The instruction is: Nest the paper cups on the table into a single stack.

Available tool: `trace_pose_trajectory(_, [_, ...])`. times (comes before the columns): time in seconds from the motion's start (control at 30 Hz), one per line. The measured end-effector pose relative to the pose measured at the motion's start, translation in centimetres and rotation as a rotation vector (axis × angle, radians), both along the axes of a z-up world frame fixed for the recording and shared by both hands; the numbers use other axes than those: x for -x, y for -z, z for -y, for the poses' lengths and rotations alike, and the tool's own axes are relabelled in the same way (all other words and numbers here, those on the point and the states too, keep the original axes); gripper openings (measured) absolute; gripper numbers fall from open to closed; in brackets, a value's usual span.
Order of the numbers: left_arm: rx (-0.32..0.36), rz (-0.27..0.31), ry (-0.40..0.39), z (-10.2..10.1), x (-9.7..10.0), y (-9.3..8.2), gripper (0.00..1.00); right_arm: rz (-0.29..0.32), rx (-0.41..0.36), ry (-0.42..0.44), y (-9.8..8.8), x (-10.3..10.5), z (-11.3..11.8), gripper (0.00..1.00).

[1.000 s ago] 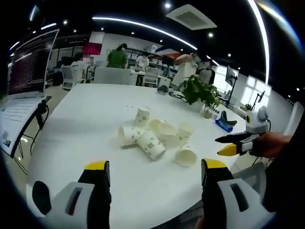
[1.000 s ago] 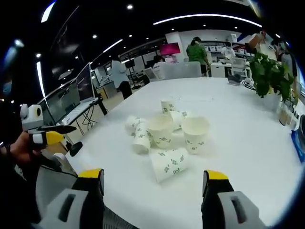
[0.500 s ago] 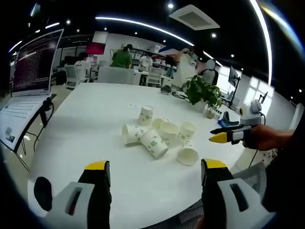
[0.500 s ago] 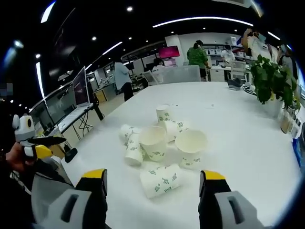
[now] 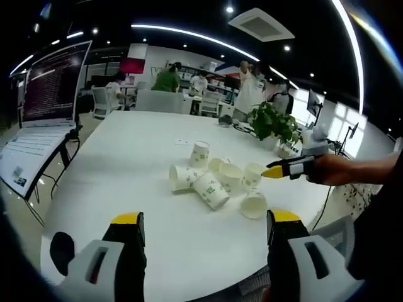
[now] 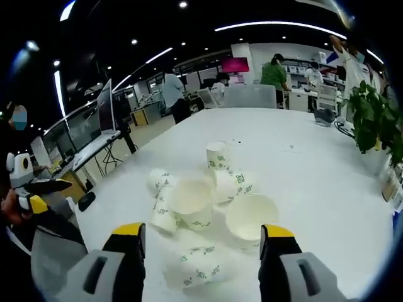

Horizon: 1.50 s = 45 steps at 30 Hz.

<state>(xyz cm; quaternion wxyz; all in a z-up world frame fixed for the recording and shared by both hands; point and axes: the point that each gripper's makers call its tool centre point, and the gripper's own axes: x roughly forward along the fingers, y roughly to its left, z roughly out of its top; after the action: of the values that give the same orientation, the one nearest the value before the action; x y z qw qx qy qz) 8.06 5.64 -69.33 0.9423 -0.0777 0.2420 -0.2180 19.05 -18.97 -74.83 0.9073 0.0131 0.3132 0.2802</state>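
Here the paper cups (image 5: 220,182) lie in a loose cluster near the middle of the white surface (image 5: 126,163), some upright, some tipped over. In the left gripper view, one cup (image 5: 200,154) stands mouth-down at the far side of the cluster; a tipped cup (image 5: 211,190) lies with its long axis slanting toward the camera, and another (image 5: 182,178) lies on its side pointing left. Two stand mouth-up (image 5: 230,178), and one (image 5: 254,204) sits nearest the surface's edge.

The left tongs (image 5: 201,229) hang wide open and empty, short of the cluster. The right tongs (image 5: 272,172), held by a hand (image 5: 334,170), reach in from the right above the cups.

In the right gripper view, the right tongs (image 6: 201,236) are also wide open and empty, above a tipped cup (image 6: 198,270) and an upright open cup (image 6: 252,217). A potted plant (image 6: 374,119) stands at the right.
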Motion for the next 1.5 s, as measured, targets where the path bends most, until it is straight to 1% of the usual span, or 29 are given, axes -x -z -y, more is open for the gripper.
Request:
trace_pose_trajectory(0.13, [0.001,0.002,-0.012,-0.3,0.0,-0.1,0.78,-0.016,0.041,-0.030,0.6,-1.2,-0.2,0.71])
trace_pose_trajectory(0.17, [0.004,0.003,-0.017,-0.4,0.0,-0.2,0.78,-0.024,0.050,-0.037,0.9,-2.1,-0.1,0.70])
trace_pose_trajectory(0.23, [0.004,0.004,-0.023,-0.4,0.1,-0.4,0.78,-0.047,0.073,-0.046,1.7,-2.7,0.0,0.67])
trace_pose_trajectory(0.3, [0.002,0.004,-0.025,-0.4,0.1,-0.4,0.78,-0.071,0.092,-0.059,2.1,-2.8,-0.1,0.63])
trace_pose_trajectory(0.33, [0.001,0.004,-0.026,-0.5,0.1,-0.4,0.78,-0.083,0.109,-0.070,2.3,-2.7,-0.2,0.63])
trace_pose_trajectory(0.37, [0.001,0.006,-0.028,-0.5,0.1,-0.5,0.78,-0.098,0.129,-0.086,2.9,-3.5,-0.1,0.61])
trace_pose_trajectory(0.47, [0.002,0.008,-0.034,-0.5,0.1,-0.7,0.78,-0.119,0.185,-0.100,3.8,-4.0,-0.1,0.55])
trace_pose_trajectory(0.53, [0.004,0.008,-0.038,-0.5,0.1,-0.8,0.78,-0.134,0.198,-0.107,4.6,-4.1,-0.2,0.52])
trace_pose_trajectory(0.6, [0.004,0.007,-0.040,-0.5,0.2,-0.8,0.77,-0.146,0.214,-0.112,5.3,-4.5,-0.1,0.50])
trace_pose_trajectory(0.67, [0.004,0.007,-0.040,-0.5,0.2,-0.8,0.77,-0.184,0.229,-0.124,5.5,-4.0,-0.2,0.48])
trace_pose_trajectory(0.73, [0.003,0.007,-0.042,-0.5,0.3,-0.9,0.77,-0.196,0.258,-0.131,6.2,-4.2,-0.2,0.45])
trace_pose_trajectory(0.77, [0.005,0.007,-0.044,-0.6,0.4,-1.0,0.77,-0.199,0.273,-0.137,5.9,-3.9,0.0,0.43])
trace_pose_trajectory(0.83, [0.005,0.007,-0.047,-0.7,0.4,-0.9,0.76,-0.208,0.280,-0.140,6.1,-3.8,0.0,0.37])
trace_pose_trajectory(0.9, [0.004,0.006,-0.048,-0.7,0.5,-1.0,0.76,-0.229,0.278,-0.131,7.3,-4.5,-0.3,0.32])
trace_pose_trajectory(1.0, [0.003,0.004,-0.050,-0.8,0.5,-0.9,0.76,-0.228,0.303,-0.135,7.5,-4.2,-0.1,0.20])
trace_pose_trajectory(1.03, [0.004,0.004,-0.051,-0.9,0.5,-0.9,0.76,-0.230,0.308,-0.140,7.6,-4.5,-0.3,0.16])
trace_pose_trajectory(1.13, [0.005,0.001,-0.055,-1.1,0.5,-0.8,0.76,-0.226,0.333,-0.156,7.7,-4.6,-0.1,0.11])
trace_pose_trajectory(1.2, [0.005,0.001,-0.057,-1.2,0.4,-0.7,0.76,-0.221,0.338,-0.164,7.5,-4.5,-0.1,0.06])
trace_pose_trajectory(1.3, [0.007,0.001,-0.057,-1.3,0.2,-0.6,0.76,-0.208,0.351,-0.175,7.3,-4.6,0.1,0.03])
trace_pose_trajectory(1.5, [0.008,0.004,-0.050,-1.1,0.0,-0.5,0.76,-0.190,0.352,-0.188,6.6,-4.8,0.4,0.00])
